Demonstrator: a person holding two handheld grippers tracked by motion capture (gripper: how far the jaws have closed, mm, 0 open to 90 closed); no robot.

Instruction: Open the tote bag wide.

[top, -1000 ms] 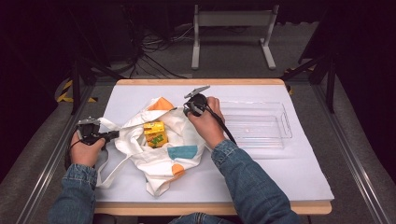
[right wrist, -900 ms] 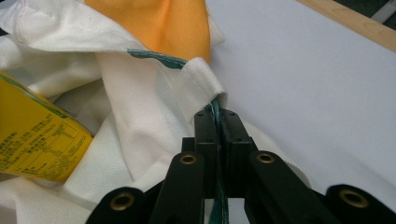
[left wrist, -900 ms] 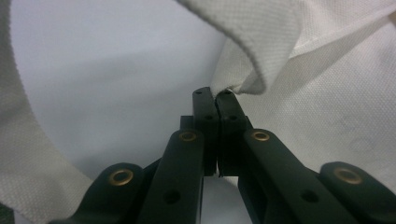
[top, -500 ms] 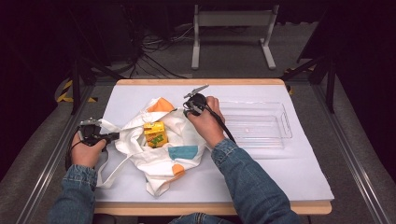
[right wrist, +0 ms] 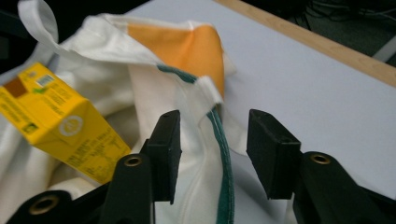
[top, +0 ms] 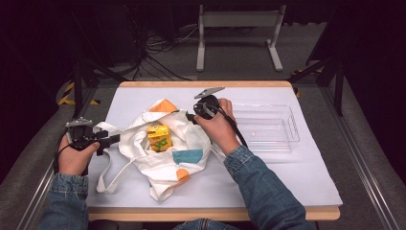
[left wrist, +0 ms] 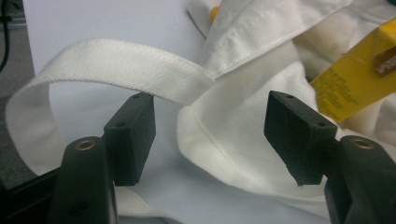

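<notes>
Both grippers are letting go of the white bag near the table's left edge.

The bag is lying open with the yellow carton inside. The left gripper and the right gripper have just been opening; their jaws are now standing spread, with the bag's cloth loose between them, where earlier they were pinching it.

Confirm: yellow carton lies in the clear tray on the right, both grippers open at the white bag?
Not quite. The yellow carton lies inside the white bag, not in the clear tray; the high view shows it. The left gripper and right gripper are open at the bag, as you said.
</notes>
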